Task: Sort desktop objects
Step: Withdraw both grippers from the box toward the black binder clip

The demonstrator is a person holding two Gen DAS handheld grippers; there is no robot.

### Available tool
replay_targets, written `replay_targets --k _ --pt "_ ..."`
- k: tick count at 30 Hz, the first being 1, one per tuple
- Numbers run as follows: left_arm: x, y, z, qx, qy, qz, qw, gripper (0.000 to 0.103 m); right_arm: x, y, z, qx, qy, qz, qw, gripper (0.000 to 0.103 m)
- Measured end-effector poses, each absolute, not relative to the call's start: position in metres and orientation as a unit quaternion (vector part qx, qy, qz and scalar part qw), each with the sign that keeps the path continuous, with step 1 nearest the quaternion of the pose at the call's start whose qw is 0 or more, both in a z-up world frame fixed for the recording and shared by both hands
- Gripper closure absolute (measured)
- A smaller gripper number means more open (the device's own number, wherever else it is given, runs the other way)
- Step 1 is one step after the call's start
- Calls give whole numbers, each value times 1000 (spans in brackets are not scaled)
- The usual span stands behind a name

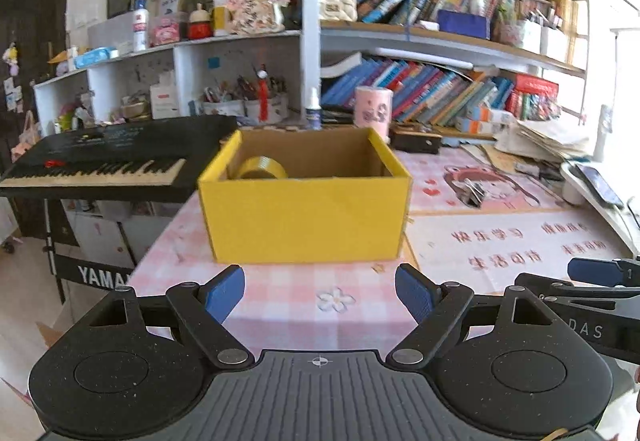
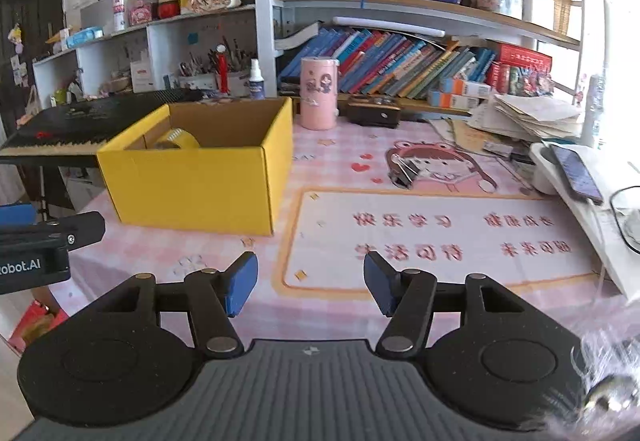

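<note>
Both the left tongs (image 1: pixel 320 291) and right tongs (image 2: pixel 310 283) hang released and empty above the surface (image 2: pixel 400 305), facing the yellow box (image 1: pixel 304 217) that already holds a tape roll (image 1: pixel 262 169), while the binder clips (image 2: pixel 405 172) wait beyond.

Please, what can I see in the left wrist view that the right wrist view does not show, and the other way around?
Only the left wrist view shows the keyboard's white brand lettering and the open left tool from behind. Only the right wrist view shows the glasses at the right edge and the open right tool from behind. Both show the yellow box with the tape roll inside, the binder clip, the pink cup and the phone.
</note>
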State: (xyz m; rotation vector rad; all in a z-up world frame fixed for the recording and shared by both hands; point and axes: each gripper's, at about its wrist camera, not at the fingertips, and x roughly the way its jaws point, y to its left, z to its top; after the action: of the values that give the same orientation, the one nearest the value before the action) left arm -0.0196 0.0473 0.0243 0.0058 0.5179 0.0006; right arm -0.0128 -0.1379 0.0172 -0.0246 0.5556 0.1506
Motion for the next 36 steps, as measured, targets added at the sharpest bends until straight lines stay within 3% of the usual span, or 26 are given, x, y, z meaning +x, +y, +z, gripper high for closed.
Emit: replay_targets --k 16,36 --pt "0 -6 5 10 293 -54 955 19 -17 -183 -1 6 305 34 952 46" --pt "89 -108 -10 14 329 -95 940 19 67 -280 -10 7 341 9 940 46"
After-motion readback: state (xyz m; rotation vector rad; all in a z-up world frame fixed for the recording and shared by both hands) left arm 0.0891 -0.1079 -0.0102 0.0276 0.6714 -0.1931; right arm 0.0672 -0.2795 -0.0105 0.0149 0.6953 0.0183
